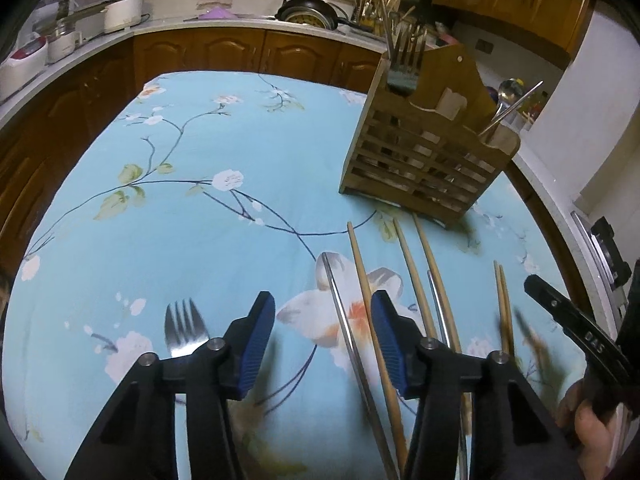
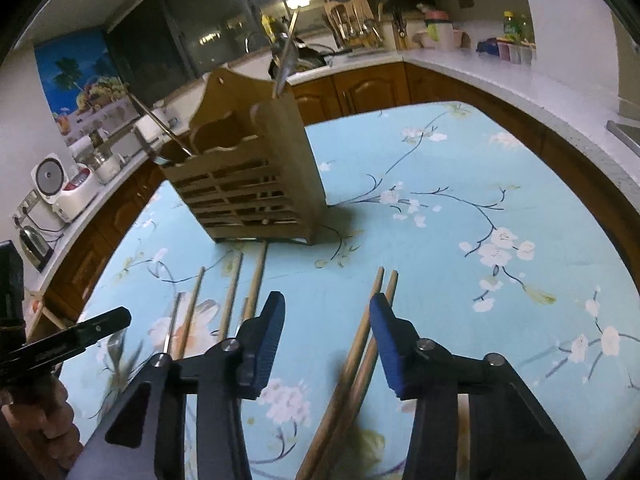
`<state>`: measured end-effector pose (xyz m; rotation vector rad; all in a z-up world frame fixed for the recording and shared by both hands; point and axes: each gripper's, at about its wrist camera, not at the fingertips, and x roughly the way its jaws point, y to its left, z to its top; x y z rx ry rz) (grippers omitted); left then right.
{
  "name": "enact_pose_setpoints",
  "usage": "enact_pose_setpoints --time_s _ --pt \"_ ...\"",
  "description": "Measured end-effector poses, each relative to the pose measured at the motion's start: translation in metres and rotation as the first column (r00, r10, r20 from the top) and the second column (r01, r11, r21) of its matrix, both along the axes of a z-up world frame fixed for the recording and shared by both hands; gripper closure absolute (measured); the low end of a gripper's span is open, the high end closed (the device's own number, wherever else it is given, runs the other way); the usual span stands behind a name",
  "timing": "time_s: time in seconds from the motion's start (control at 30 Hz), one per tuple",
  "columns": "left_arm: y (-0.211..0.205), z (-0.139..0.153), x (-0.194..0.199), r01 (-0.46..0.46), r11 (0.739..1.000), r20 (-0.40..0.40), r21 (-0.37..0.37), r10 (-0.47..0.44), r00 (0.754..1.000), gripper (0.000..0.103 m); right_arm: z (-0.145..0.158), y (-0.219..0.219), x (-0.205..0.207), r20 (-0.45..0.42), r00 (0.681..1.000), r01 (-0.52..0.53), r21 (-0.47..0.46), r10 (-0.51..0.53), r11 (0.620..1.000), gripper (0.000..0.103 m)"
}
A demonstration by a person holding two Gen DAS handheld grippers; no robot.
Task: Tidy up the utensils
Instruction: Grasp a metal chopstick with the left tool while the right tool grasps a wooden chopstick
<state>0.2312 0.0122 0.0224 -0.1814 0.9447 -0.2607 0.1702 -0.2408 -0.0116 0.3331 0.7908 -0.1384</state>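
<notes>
**Both grippers poised over loose chopsticks, nothing gripped yet**

The left gripper (image 1: 323, 336) has its blue pads parted, and between them, low in the centre of the left wrist view, lie a metal chopstick (image 1: 340, 312) and a wooden chopstick (image 1: 362, 280) on the cloth. The pads touch neither, so nothing is held. The right gripper (image 2: 327, 340) is likewise parted; the pair of wooden chopsticks (image 2: 362, 344) runs up between its jaws at lower centre of the right wrist view, close against the right-hand pad, though contact cannot be confirmed.

Further out, more wooden chopsticks (image 1: 424, 264) lie side by side just right of the left jaws, and a fork (image 1: 184, 328) rests at lower left. The wooden utensil holder (image 1: 428, 148) stands upright at upper right of that view on the blue floral tablecloth (image 1: 200, 220), already holding forks and a spoon.

These sticks look light, stiff and thin. The metal one is likely slippery and prone to roll or pivot on the soft cloth; the wooden ones should offer more friction. A grip near mid-length, across the shaft, would probably keep each balanced. Taking the pair together risks one slipping free.
</notes>
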Motion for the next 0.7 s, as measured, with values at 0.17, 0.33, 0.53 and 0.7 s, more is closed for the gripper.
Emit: enact_pose_setpoints --time_s 0.17,0.33,0.53,0.7 --pt "-0.008 -0.011 0.022 0.012 1.0 -0.035 0.01 -0.012 0.999 0.065 -0.011 -0.008 0.018 -0.048 0.999 0.007 0.008 -0.007 1.0 0.066" --pt "-0.018 -0.023 0.039 0.026 0.999 -0.061 0.024 -0.025 0.998 0.069 -0.026 -0.014 0.033 -0.116 0.993 0.022 0.013 -0.02 1.0 0.07" --pt "-0.03 -0.042 0.053 0.051 0.997 -0.088 0.065 -0.046 0.995 0.086 -0.038 -0.014 0.042 -0.158 0.987 0.014 -0.021 -0.018 1.0 0.076" --pt "-0.04 -0.045 0.054 0.07 0.989 -0.062 0.127 -0.062 0.996 0.097 -0.037 -0.011 0.046 -0.171 0.985 0.003 -0.084 -0.017 0.996 0.091"
